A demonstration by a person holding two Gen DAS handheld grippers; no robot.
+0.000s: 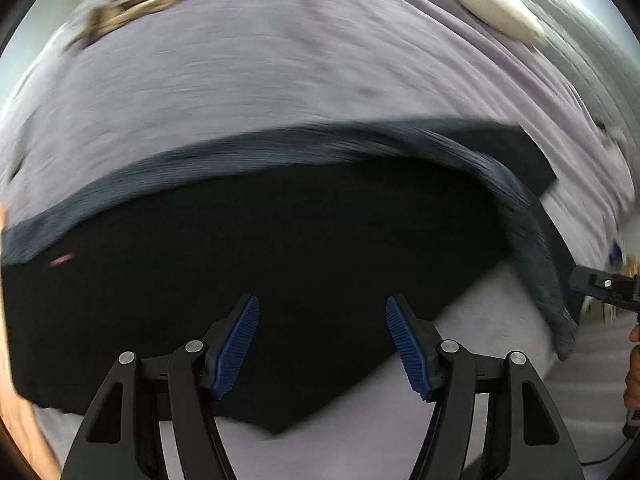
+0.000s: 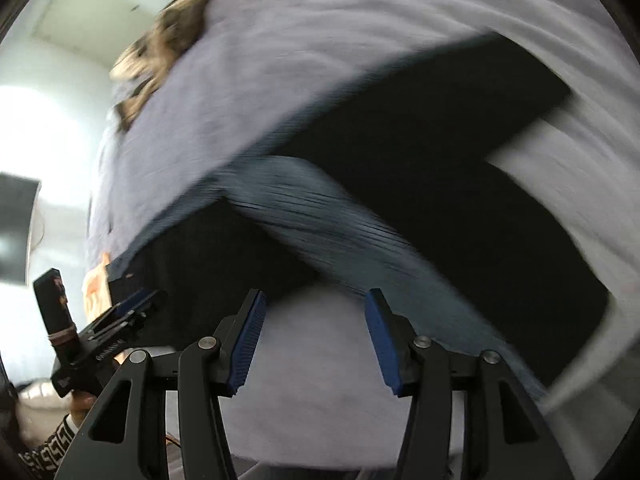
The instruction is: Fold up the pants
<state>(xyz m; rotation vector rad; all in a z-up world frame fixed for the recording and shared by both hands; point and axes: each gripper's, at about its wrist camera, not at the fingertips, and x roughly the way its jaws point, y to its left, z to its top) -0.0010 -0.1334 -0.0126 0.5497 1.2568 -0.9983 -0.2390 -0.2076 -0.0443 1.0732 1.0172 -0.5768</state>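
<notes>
I see soft black fabric pants (image 1: pixel 256 280) with ribbed grey waistband (image 1: pixel 248 156) on the lilac bedsheet (image 1: pixel 280 72); left gripper (image 1: pixel 322 344) and right gripper (image 2: pixel 314 340) are both spread, empty. I judge them limp and light; I would pinch the waistband corners.

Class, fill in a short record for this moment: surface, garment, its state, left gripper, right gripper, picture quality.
surface: lilac sheet
garment: black pants with grey ribbed waistband
state: lying on the sheet, partly folded, waistband turned over
left gripper: open, empty, above the pants
right gripper: open, empty, above bare sheet beside the waistband
picture quality: motion-blurred in both views
</notes>
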